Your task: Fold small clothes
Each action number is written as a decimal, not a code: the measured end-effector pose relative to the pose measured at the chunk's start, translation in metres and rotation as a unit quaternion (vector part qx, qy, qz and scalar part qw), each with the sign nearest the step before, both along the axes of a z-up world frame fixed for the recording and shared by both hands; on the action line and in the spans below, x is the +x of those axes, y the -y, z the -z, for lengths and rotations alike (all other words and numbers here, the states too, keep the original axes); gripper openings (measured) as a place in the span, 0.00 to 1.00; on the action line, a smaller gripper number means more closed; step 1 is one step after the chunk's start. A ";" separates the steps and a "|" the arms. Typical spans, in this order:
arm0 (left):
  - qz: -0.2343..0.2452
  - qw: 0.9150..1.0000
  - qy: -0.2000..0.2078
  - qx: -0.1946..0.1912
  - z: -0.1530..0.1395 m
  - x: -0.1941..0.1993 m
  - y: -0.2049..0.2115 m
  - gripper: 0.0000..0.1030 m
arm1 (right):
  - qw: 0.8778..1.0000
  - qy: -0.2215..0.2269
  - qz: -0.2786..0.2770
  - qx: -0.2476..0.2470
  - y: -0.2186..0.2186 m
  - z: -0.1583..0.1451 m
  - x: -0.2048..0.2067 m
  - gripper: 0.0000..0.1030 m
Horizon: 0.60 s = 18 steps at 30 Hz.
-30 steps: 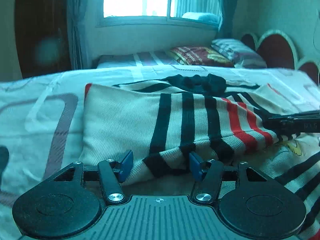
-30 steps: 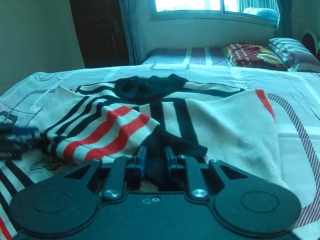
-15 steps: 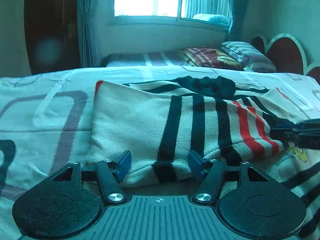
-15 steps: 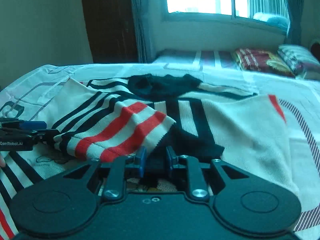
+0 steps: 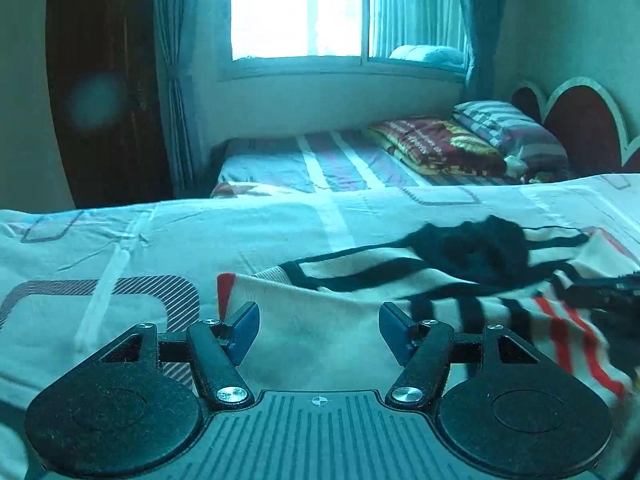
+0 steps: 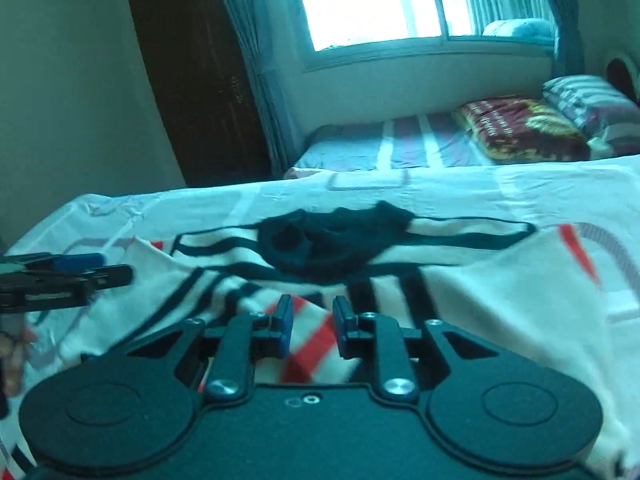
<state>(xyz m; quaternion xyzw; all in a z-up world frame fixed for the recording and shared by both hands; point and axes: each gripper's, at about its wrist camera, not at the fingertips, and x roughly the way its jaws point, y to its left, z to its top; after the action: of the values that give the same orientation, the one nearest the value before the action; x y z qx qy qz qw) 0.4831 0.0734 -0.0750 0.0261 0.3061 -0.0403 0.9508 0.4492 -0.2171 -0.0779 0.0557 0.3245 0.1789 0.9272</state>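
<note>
On the near bed (image 5: 120, 240) lay the striped sweater (image 5: 340, 320), partly folded. Left gripper (image 5: 318, 330) was opening, empty; right gripper (image 6: 312, 326) stood narrowly parted, apparently gripping nothing. Next move likely needs the hem pinched.

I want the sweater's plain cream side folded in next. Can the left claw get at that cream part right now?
Probably yes. The left claw is opening, nothing pinched between its blue pads, and the cream part of the striped sweater lies flat on the bed straight ahead, with nothing in between.
</note>
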 end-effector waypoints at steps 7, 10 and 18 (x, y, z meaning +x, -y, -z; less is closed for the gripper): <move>-0.025 0.999 -0.026 -0.006 0.011 0.019 -0.016 0.74 | 0.999 -0.011 0.027 -0.022 -0.006 0.016 0.025 0.21; 0.002 1.000 -0.003 -0.009 0.003 0.020 -0.005 0.74 | 1.000 0.016 -0.007 -0.006 -0.017 0.010 0.020 0.22; -0.003 1.000 -0.028 -0.013 0.008 0.030 -0.011 0.80 | 0.998 0.021 -0.017 -0.061 -0.030 0.013 0.021 0.23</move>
<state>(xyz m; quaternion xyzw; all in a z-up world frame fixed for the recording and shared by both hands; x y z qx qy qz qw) 0.5129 0.0847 -0.0832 0.0111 0.3319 -0.0419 0.9423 0.4699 -0.1871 -0.0907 -0.0107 0.3159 0.1752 0.9324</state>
